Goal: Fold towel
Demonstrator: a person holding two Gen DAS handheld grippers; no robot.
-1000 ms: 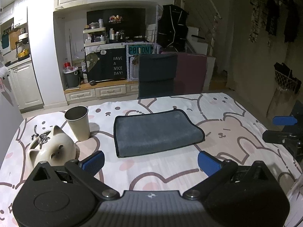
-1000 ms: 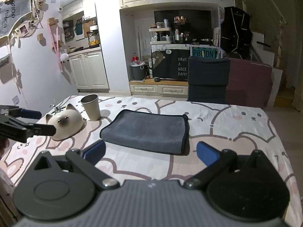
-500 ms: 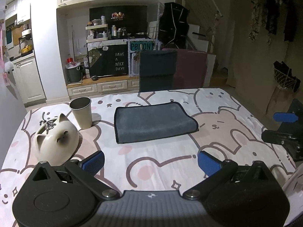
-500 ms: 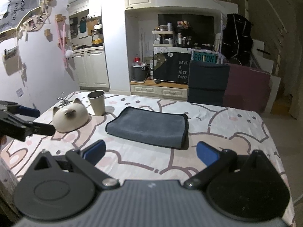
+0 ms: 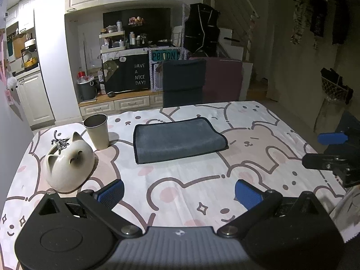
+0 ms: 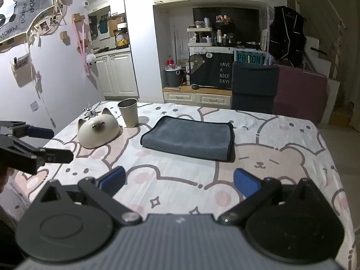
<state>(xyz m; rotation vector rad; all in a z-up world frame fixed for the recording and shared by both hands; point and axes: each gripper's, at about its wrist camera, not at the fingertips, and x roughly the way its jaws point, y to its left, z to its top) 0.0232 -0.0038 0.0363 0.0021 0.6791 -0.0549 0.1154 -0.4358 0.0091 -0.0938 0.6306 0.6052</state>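
Observation:
A dark grey towel (image 5: 177, 139) lies folded into a flat rectangle in the middle of the table; it also shows in the right wrist view (image 6: 189, 138). My left gripper (image 5: 179, 194) is open and empty, well back from the towel near the table's front edge. My right gripper (image 6: 178, 183) is open and empty, also well short of the towel. In the left wrist view the right gripper (image 5: 324, 149) shows at the right edge. In the right wrist view the left gripper (image 6: 47, 144) shows at the left edge.
A white cat-shaped ceramic dish (image 5: 69, 166) and a beige cup (image 5: 97, 131) stand left of the towel. The tablecloth (image 5: 258, 148) has a pink bear print. A dark chair (image 5: 183, 83) stands at the table's far side.
Both grippers have pulled back and up from the towel, so it looks smaller and farther. The towel has not moved. Both grippers stay open.

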